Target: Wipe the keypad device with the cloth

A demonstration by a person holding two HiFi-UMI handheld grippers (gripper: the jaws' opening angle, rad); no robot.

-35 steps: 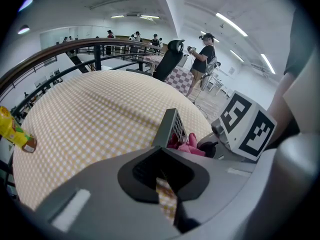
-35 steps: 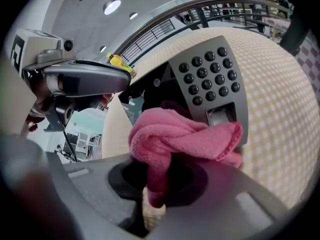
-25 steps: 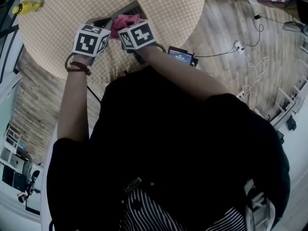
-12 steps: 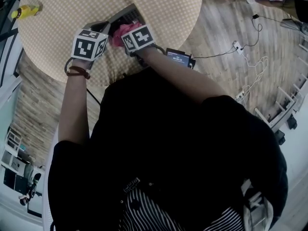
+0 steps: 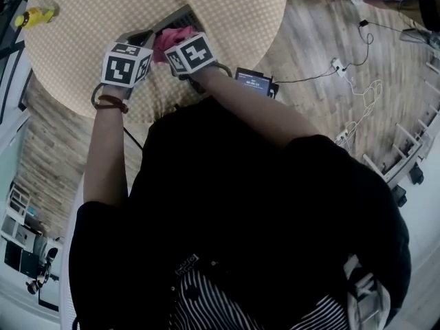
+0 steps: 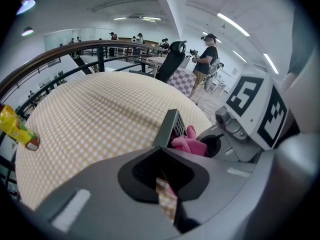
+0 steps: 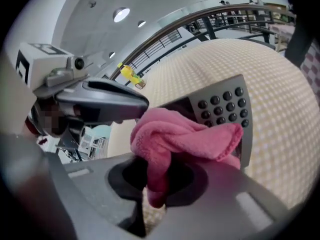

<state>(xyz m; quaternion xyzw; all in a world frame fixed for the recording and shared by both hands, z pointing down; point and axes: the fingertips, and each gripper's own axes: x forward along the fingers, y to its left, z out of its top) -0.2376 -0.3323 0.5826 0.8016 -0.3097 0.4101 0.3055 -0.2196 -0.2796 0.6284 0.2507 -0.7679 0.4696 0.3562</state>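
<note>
Wiping under way: right tongs (image 7: 155,181) pinching crumpled pink terry cloth (image 7: 180,134) against grey button keypad device (image 7: 225,104), tilted on checked bench (image 5: 82,19), edge clamped in left tongs (image 6: 162,176). Next, probably: sweep gently across its face.

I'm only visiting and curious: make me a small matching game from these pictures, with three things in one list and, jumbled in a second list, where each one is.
Things:
1. pink cloth
2. keypad
3. yellow bottle

Places:
A. lying alone near the edge of the table
B. pinched in the right tongs
C. gripped at its edge by the left tongs

Pairs: 1-B, 2-C, 3-A
</note>
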